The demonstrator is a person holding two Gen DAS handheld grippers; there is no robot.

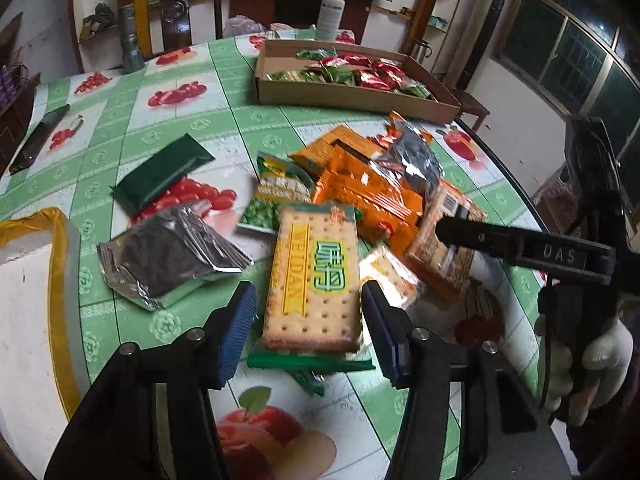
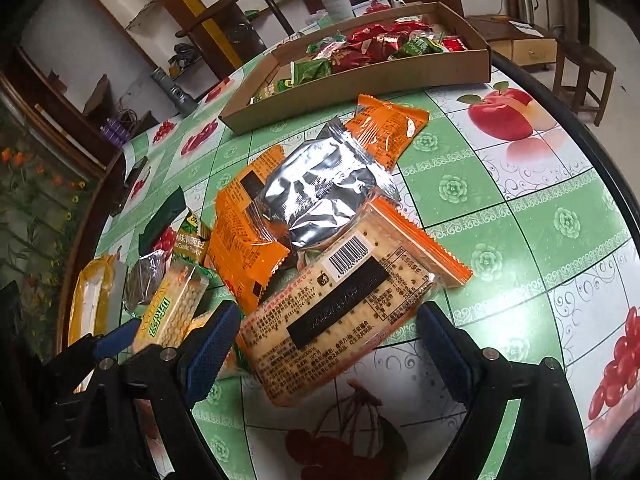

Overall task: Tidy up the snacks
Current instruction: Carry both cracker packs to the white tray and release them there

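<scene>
From the left wrist, the left gripper [image 1: 310, 312] has its blue pads on either side of a green cracker pack [image 1: 314, 280] lying flat on the table [image 1: 120, 120]; the jaws look pressed against its long edges, though the right side may show a thin gap, so I take it as gripped. Around it lie a silver packet [image 1: 172, 256], a dark green packet [image 1: 164, 174], orange packs [image 1: 368, 196] and a small pea packet [image 1: 262, 216]. Farther back a cardboard tray [image 1: 344, 98] holds red and green sachets, with a spray bottle [image 1: 331, 10] behind it. The right gripper [image 1: 452, 228] reaches in from the right, held by a gloved hand [image 1: 596, 356]. From the right wrist, the right gripper [image 2: 324, 344] stands wide apart astride an orange-edged cracker pack [image 2: 340, 316] lying label-down, its pads clear of both sides. A silver packet [image 2: 320, 196] rests atop the orange packs [image 2: 248, 232] beyond, and the tray [image 2: 360, 88] sits further back. At the left edge the green cracker pack [image 2: 172, 308] shows between the left gripper's pads [image 2: 120, 336].
</scene>
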